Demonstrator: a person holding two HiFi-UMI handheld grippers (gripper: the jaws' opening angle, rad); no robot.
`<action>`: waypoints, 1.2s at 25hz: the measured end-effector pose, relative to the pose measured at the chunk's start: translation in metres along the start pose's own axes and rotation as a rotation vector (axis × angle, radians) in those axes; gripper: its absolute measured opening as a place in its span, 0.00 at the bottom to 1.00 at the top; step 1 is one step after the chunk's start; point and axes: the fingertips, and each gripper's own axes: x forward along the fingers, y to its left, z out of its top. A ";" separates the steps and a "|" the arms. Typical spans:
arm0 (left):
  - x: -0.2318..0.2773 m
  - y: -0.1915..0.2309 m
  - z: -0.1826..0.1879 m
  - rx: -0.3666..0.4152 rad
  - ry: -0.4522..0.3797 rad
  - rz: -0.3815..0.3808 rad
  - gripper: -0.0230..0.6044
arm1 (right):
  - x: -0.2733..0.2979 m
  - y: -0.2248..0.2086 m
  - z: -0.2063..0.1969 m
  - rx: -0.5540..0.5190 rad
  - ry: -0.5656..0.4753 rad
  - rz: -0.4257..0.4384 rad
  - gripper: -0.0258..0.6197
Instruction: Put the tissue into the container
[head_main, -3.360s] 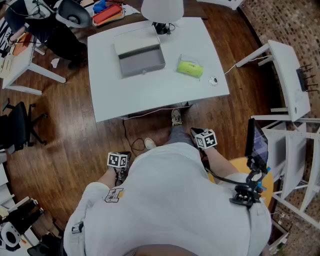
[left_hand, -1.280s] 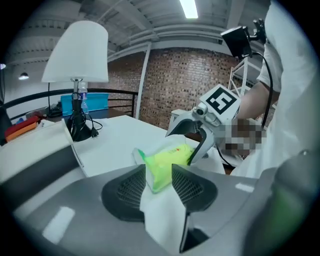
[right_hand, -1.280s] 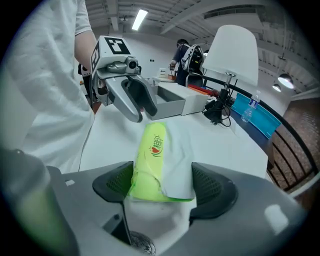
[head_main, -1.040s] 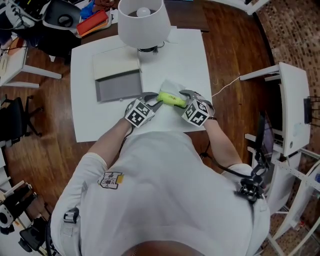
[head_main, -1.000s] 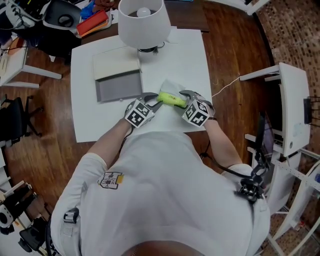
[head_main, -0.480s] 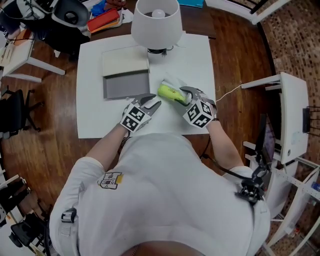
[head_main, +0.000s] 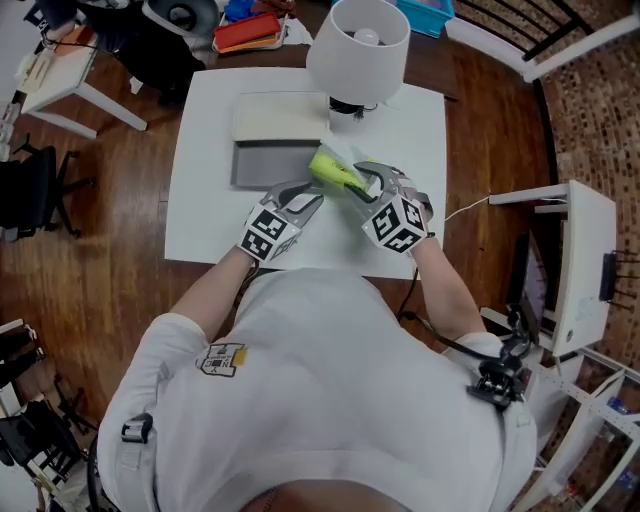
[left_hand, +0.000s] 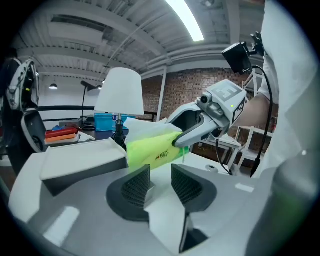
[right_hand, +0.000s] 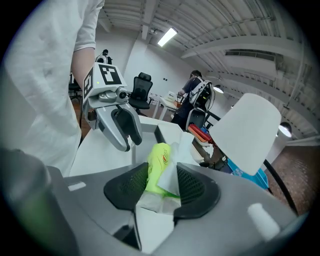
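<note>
The tissue pack (head_main: 333, 172), yellow-green with white tissue sticking out, is lifted off the white table (head_main: 205, 225), just right of the grey open container (head_main: 268, 166). My right gripper (head_main: 368, 178) has its jaws closing on the pack, and both pads touch it (right_hand: 158, 170). In the left gripper view the pack (left_hand: 150, 152) hangs in the air, held by the right gripper (left_hand: 197, 132). My left gripper (head_main: 305, 197) is open with nothing between its fingers, just below and left of the pack, by the container's near right corner.
A white table lamp (head_main: 358, 45) stands at the table's far edge, right behind the pack. The container's cream lid (head_main: 280, 117) lies on its far side. A white side table (head_main: 575, 250) and chairs stand to the right, and a cable (head_main: 465, 210) trails off the table edge.
Both grippers have moved away from my body toward the container and lamp. The right one has carried the tissue pack up off the table; the left one has drawn slightly apart from it.
</note>
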 end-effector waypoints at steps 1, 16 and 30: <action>-0.004 0.003 0.000 -0.005 -0.005 0.012 0.25 | 0.004 -0.001 0.007 -0.011 -0.011 0.004 0.29; -0.062 0.069 -0.039 -0.116 0.016 0.198 0.25 | 0.104 0.025 0.085 -0.157 -0.115 0.176 0.28; -0.085 0.081 -0.069 -0.185 0.050 0.255 0.25 | 0.149 0.059 0.062 -0.313 -0.061 0.316 0.11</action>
